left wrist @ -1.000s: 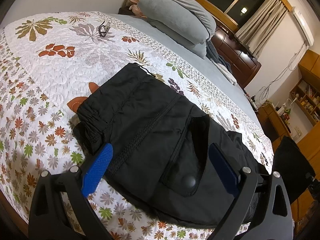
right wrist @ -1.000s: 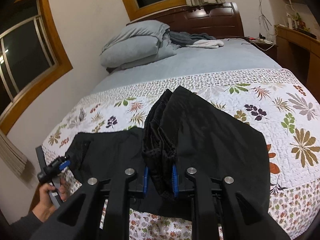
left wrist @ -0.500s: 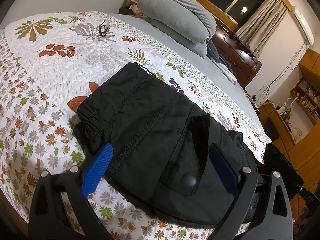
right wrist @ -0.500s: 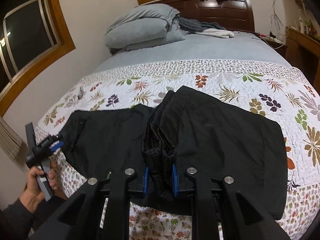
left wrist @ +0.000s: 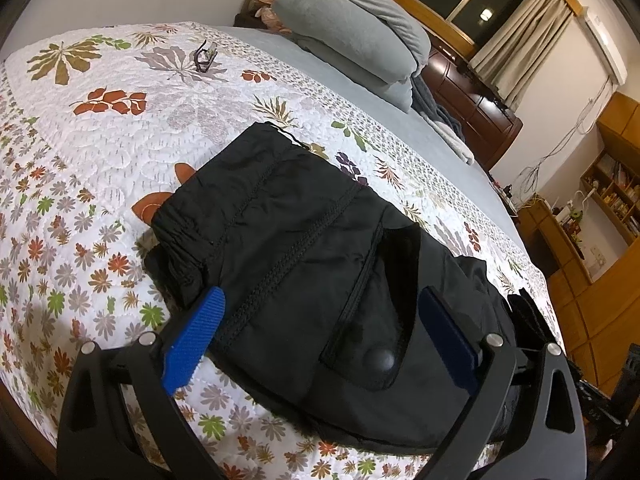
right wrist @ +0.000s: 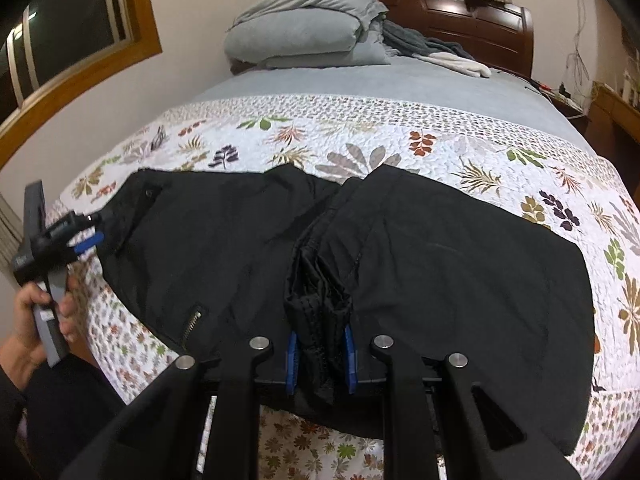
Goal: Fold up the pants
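Black pants (right wrist: 440, 264) lie spread across the near end of a floral quilt (right wrist: 400, 136). My right gripper (right wrist: 320, 344) is shut on a bunched fold of the pants at the near edge, its blue pads (right wrist: 291, 360) pressed against the cloth. In the left wrist view the waistband end of the pants (left wrist: 304, 248), with a snap pocket, lies between the wide-apart blue fingers (left wrist: 196, 332) of my left gripper (left wrist: 320, 312), which is open and grips nothing. The left gripper (right wrist: 80, 236) also shows at the pants' left end, held by a hand (right wrist: 28, 320).
Grey pillows (right wrist: 304, 28) and loose clothes (right wrist: 444, 56) lie at the head of the bed by a dark wooden headboard (right wrist: 480, 12). A pair of glasses (left wrist: 204, 56) lies on the quilt. Wooden shelves (left wrist: 600, 200) stand at the far side.
My right gripper has sunk toward the bed with the pinched fold, and the lifted half of the pants now lies spread flat. The left gripper has kept still.
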